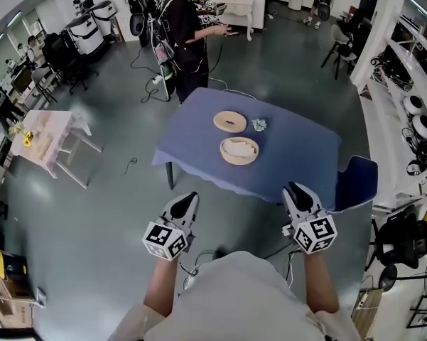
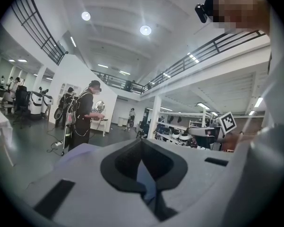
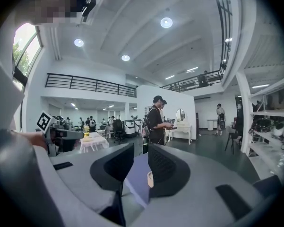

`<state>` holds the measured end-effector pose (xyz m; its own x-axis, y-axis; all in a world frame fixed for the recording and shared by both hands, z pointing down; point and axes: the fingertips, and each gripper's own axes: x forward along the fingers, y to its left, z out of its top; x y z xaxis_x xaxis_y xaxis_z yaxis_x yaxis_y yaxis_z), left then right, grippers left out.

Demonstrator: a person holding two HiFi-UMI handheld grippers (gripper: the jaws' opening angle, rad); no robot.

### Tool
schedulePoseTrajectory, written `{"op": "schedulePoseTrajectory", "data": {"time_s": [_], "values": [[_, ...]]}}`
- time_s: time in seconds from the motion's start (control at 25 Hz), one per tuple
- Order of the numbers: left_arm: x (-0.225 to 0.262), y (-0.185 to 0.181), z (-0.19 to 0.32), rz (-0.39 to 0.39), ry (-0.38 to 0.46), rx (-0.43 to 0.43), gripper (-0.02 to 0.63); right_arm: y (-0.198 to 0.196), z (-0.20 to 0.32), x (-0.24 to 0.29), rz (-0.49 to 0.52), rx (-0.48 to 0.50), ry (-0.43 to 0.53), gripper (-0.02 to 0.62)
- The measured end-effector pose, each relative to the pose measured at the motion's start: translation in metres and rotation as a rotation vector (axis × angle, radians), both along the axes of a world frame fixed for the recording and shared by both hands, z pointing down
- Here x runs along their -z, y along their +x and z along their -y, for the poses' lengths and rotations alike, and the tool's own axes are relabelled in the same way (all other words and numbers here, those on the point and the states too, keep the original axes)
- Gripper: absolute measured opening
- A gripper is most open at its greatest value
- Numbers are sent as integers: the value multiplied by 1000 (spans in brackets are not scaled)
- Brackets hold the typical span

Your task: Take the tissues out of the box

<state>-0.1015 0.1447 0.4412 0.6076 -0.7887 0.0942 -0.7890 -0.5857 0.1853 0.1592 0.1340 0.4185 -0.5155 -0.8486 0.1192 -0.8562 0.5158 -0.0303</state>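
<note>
A round wooden tissue box point(image 1: 239, 151) stands on the blue-covered table point(image 1: 298, 155), with white tissue showing in it. Its slotted lid point(image 1: 229, 121) lies just behind it, and a crumpled tissue point(image 1: 259, 124) lies beside the lid. Both grippers hang close to my body, well short of the table's near edge. My left gripper point(image 1: 187, 201) is shut and holds nothing; its pads meet point(image 2: 142, 143). My right gripper point(image 1: 298, 192) is open and empty, and the blue table point(image 3: 138, 174) and a sliver of the box point(image 3: 150, 179) show through its gap point(image 3: 141, 150).
A person point(image 1: 181, 27) stands at the table's far side. A blue chair point(image 1: 357, 180) sits at the table's right end. A small pale table point(image 1: 50, 137) stands to the left. Cables lie on the grey floor, and shelves line the right wall.
</note>
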Motion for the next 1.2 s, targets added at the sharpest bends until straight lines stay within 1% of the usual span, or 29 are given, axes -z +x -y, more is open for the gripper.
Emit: {"op": "schedulePoseTrajectory", "data": {"time_s": [0.2, 0.68, 1.0, 1.2], "values": [[-3, -14, 8, 0, -7, -13, 8, -13, 7, -2, -11, -13, -9, 112], [-24, -38, 26, 4, -53, -62, 8, -37, 17, -17, -27, -52, -42, 110], [-34, -38, 44, 0, -76, -64, 8, -38, 38, -27, -48, -49, -69, 110], [-44, -37, 69, 2, -112, -33, 8, -41, 69, -36, -67, -18, -90, 110]]}}
